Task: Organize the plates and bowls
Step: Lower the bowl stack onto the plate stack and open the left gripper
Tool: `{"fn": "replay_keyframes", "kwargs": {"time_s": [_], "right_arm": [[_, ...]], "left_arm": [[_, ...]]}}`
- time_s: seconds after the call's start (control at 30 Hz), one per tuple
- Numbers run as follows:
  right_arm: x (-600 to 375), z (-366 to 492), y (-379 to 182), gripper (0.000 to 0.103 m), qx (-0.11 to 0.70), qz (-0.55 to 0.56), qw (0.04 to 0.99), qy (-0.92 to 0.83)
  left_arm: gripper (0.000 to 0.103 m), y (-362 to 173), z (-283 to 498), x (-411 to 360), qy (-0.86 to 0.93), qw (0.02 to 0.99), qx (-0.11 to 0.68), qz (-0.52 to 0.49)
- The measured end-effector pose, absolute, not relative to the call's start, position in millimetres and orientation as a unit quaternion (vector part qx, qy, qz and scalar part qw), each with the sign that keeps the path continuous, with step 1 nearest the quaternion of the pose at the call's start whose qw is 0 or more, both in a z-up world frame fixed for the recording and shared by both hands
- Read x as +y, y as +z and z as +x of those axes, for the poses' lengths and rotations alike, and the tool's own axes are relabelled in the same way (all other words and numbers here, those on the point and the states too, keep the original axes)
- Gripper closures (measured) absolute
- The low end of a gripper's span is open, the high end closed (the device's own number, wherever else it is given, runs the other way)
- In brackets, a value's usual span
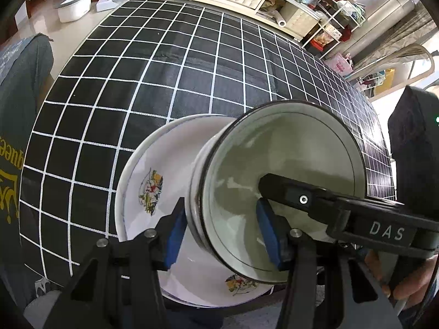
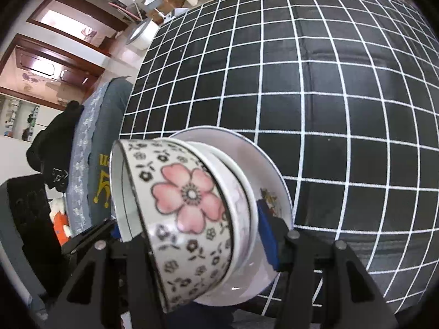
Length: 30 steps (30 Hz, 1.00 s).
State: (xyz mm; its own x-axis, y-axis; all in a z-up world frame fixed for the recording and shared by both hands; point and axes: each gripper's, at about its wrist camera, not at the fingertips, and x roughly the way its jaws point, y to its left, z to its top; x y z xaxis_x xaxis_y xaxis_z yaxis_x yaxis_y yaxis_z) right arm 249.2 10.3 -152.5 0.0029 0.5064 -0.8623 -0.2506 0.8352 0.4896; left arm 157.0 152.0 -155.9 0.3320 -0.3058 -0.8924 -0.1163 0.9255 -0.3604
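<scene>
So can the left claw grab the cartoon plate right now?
Probably not yet. The left claw is straddling the wall of the top bowl, which is stacked on the plate. It would have to back out first. After that, the plate's bare left rim looks free.
</scene>
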Motion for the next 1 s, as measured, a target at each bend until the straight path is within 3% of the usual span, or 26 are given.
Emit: {"fn": "replay_keyframes", "kwargs": {"time_s": [0.6, 1.0], "right_arm": [[-4.1, 244.9, -151.3, 0.054, 0.629, 0.106, 0.706, 0.308], [-7.4, 227.3, -83.1, 0.053, 0.535, 0.031, 0.791, 0.296]], "left_arm": [[0.049, -147.2, 153.5, 157.3, -0.024, 0.819, 0.549, -0.164], [0.049, -100.0, 135.5, 147.0, 0.000, 0.860, 0.492, -0.133]]}}
